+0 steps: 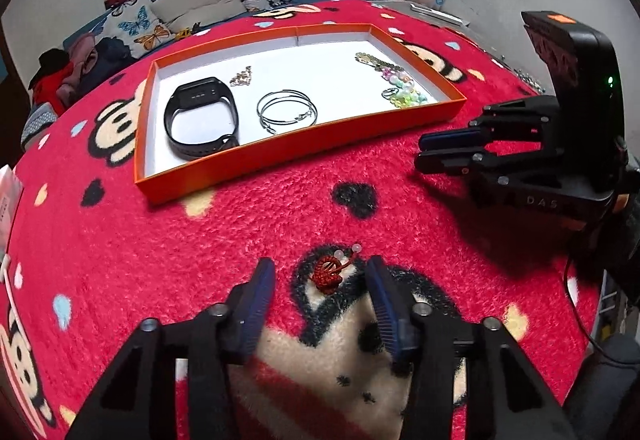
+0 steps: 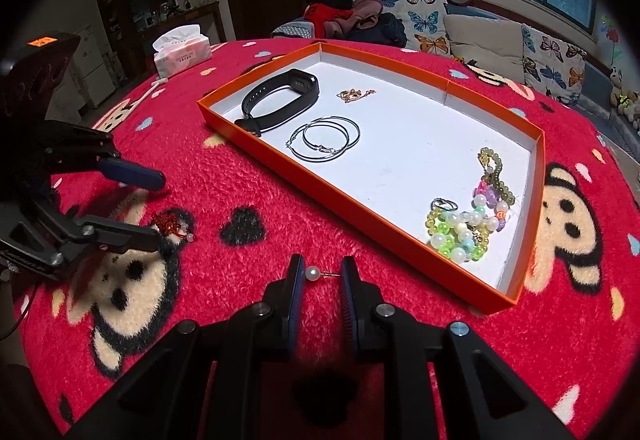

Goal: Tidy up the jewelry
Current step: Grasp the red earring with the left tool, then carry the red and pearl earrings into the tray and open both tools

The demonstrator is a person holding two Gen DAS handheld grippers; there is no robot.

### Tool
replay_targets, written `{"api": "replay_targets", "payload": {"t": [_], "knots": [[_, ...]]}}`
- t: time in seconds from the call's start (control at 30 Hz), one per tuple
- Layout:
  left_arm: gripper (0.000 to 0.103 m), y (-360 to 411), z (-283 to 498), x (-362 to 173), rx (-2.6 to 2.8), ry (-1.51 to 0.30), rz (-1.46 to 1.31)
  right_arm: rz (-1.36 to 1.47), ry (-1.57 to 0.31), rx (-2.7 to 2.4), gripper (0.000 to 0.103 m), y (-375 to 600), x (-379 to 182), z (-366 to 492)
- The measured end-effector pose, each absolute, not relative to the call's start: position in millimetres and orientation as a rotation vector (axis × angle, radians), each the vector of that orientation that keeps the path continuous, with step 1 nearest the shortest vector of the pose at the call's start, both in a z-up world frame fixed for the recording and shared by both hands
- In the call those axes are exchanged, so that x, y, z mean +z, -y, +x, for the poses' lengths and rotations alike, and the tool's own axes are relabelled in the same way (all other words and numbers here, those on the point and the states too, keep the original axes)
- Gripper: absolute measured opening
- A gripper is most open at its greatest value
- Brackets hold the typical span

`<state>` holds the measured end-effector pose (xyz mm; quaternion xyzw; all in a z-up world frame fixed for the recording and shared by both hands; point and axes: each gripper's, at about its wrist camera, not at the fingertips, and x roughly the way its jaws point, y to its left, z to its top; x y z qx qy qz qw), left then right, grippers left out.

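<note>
A red cartoon blanket (image 1: 248,224) is spread under everything. At its 12 o'clock an orange tray (image 2: 256,135) is set, holding a black watch band (image 2: 280,99), two hoop earrings (image 2: 324,137), a gold chain (image 2: 354,94) and, at the tray's 4 o'clock in the right wrist view, beaded bracelets (image 2: 468,228). The left gripper (image 1: 320,282) is held wide, a red knotted charm (image 1: 330,272) lying untouched between its fingers. The right gripper (image 2: 322,274) is narrowed around a pearl pin (image 2: 313,273); firm contact cannot be told.
</note>
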<state>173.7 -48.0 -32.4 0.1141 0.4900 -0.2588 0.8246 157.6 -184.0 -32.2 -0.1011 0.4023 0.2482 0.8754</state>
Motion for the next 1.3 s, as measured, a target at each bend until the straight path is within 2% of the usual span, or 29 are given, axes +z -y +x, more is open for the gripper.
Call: {"api": "replay_targets", "payload": {"t": [0.07, 0.17, 0.23, 0.3, 0.6, 0.87, 1.3], "knots": [[0.045, 49.2, 173.1, -34.1, -0.549, -1.038, 0.260, -0.210, -0.839, 0.516, 0.021, 184.6, -31.5, 157.3], [0.029, 51.7, 171.7, -38.5, -0.550, -1.042, 0.289, -0.208, -0.834, 0.515, 0.021, 185.2, -30.1, 156.2], [0.025, 53.8, 170.4, -41.6, -0.547, -1.041, 0.307, -0.208, -0.831, 0.517, 0.021, 185.4, -28.6, 155.1], [0.017, 55.7, 168.2, -42.0, -0.542, -1.027, 0.328, -0.207, -0.828, 0.519, 0.021, 185.5, -26.9, 153.8], [0.017, 49.4, 177.0, -8.2, -0.522, -0.960, 0.254, -0.196, -0.775, 0.514, 0.021, 189.1, -4.2, 155.3], [0.017, 55.6, 221.2, 28.7, -0.490, -0.880, 0.204, -0.164, -0.726, 0.455, 0.021, 196.7, 10.7, 184.1], [0.017, 100.7, 280.2, -3.2, -0.530, -0.961, 0.189, -0.123, -0.786, 0.392, 0.021, 209.1, -8.9, 212.6]]}}
